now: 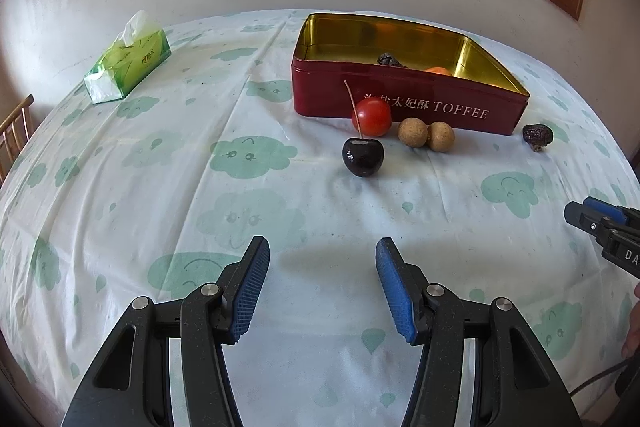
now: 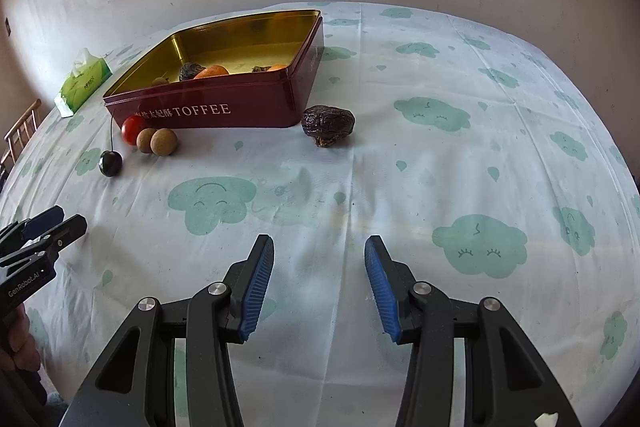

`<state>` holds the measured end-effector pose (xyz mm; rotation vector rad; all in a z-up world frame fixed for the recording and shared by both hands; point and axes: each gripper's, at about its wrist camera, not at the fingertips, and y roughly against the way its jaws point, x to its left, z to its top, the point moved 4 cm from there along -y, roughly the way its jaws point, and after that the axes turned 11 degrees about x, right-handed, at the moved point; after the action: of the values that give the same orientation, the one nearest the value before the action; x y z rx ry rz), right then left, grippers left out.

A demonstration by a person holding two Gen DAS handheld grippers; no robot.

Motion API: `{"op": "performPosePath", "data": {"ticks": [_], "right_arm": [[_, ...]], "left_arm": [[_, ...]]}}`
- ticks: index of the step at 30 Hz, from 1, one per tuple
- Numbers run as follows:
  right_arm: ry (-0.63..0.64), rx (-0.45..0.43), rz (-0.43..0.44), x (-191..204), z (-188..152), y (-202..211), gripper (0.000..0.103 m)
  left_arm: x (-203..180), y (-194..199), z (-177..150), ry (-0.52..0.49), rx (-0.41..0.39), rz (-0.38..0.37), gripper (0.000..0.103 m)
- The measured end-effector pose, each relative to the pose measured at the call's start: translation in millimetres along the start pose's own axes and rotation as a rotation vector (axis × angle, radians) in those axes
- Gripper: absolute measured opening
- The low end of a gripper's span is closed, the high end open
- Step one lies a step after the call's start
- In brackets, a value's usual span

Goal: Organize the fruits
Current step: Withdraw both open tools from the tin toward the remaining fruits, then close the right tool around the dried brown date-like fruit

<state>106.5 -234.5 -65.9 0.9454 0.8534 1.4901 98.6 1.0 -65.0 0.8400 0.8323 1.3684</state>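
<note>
My left gripper [image 1: 322, 247] and right gripper [image 2: 319, 247] both gape wide, holding nothing. Cherry [image 1: 362, 155], tomato [image 1: 372, 117], two longans [image 1: 426, 134] and wrinkled date [image 2: 328, 125] sit outside red tin [image 1: 400, 99].

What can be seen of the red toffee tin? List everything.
The toffee tin is a rectangular, lidless metal box, dark red outside with white Chinese characters and "TOFFEE" on its front wall, shiny gold inside. It sits flat on the cloud-print tablecloth, open side up. Inside lie orange fruits and dark wrinkled ones. A cherry tomato and two longans lie close against its front wall; whether they touch is unclear. No fingers touch it.
</note>
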Motion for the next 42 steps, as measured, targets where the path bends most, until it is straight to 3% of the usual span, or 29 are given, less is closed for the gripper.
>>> {"op": "performPosePath", "data": {"ticks": [35,42], "right_arm": [[0.039,-0.038,-0.046,4,73,-41,0.048],[0.030,-0.042,-0.052,2,80,-44,0.046]], "left_arm": [[-18,-30,64,0.001,-0.021,-0.011,0.057],[-19,-38,63,-0.002,0.002,-0.007,0.056]]}}
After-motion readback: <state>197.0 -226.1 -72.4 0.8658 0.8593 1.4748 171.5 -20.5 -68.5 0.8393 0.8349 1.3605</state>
